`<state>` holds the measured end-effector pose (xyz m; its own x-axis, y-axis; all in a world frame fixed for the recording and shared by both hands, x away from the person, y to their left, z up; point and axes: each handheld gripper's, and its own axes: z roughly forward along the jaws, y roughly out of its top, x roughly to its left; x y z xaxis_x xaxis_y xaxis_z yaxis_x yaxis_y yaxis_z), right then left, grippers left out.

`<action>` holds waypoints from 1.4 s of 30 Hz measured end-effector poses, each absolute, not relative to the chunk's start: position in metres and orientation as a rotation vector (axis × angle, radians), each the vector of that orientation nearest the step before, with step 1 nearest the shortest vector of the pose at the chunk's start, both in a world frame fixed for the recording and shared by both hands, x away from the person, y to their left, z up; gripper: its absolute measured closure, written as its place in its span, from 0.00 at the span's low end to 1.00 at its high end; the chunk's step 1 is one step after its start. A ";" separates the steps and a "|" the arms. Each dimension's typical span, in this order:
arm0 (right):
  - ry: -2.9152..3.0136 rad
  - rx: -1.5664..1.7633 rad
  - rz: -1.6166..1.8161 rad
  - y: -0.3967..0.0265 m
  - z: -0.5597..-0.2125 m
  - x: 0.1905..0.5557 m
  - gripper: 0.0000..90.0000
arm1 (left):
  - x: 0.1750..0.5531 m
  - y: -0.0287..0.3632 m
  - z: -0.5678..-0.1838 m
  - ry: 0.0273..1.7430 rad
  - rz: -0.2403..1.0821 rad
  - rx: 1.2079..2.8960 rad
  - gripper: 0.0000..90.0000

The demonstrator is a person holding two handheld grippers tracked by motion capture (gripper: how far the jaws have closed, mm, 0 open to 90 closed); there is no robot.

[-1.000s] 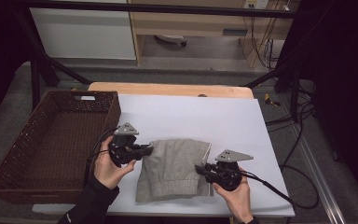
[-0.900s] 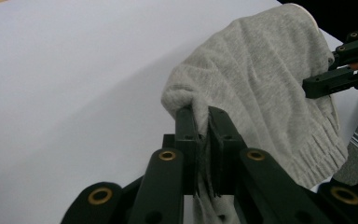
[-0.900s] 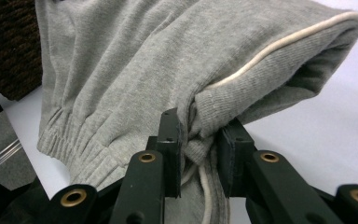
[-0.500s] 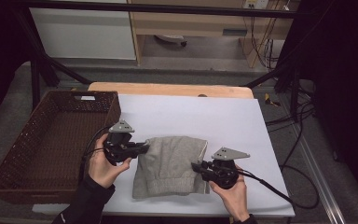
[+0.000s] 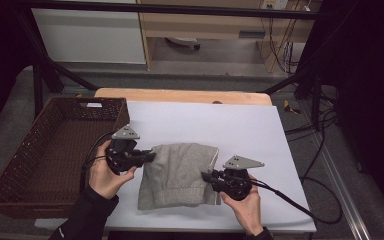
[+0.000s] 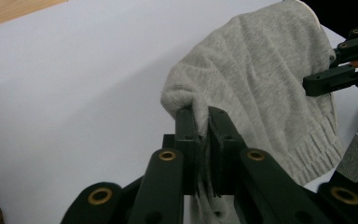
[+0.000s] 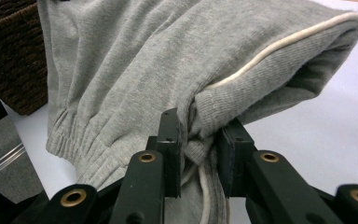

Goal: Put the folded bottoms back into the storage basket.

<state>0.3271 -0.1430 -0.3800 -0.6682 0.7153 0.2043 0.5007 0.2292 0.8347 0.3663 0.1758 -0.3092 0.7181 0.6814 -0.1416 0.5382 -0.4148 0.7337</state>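
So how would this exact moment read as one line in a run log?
left gripper: shut on grey garment | right gripper: shut on grey garment | garment: folded, on white table | basket: left of table

Open white tabletop (image 5: 220, 120) beyond the grey garment (image 5: 180, 175) (far half bare); wicker basket (image 5: 50, 150) walls off the left edge.

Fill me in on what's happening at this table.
A person holds a gripper in each hand and works a folded grey sweater on the white table. The left gripper is clamped on the sweater's left edge, and the right gripper is clamped on a bunched fold at its right edge. A brown wicker basket sits at the left, nothing visible in it.
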 end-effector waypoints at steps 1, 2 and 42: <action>2.276 1.150 1.415 -0.142 -0.380 0.327 0.82 | 0.366 0.176 -0.309 0.922 0.227 2.118 0.93; 2.278 1.146 1.414 -0.142 -0.379 0.328 0.82 | 0.366 0.177 -0.308 0.923 0.229 2.120 0.93; 2.249 1.077 1.473 -0.113 -0.359 0.332 0.82 | 0.363 0.206 -0.275 0.916 0.266 2.119 0.93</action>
<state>0.3319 -0.1129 -0.3590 -0.6979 0.6921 0.1841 0.4453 0.2181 0.8684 0.3633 0.2065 -0.2749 0.7164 0.6887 -0.1117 0.5218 -0.4225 0.7411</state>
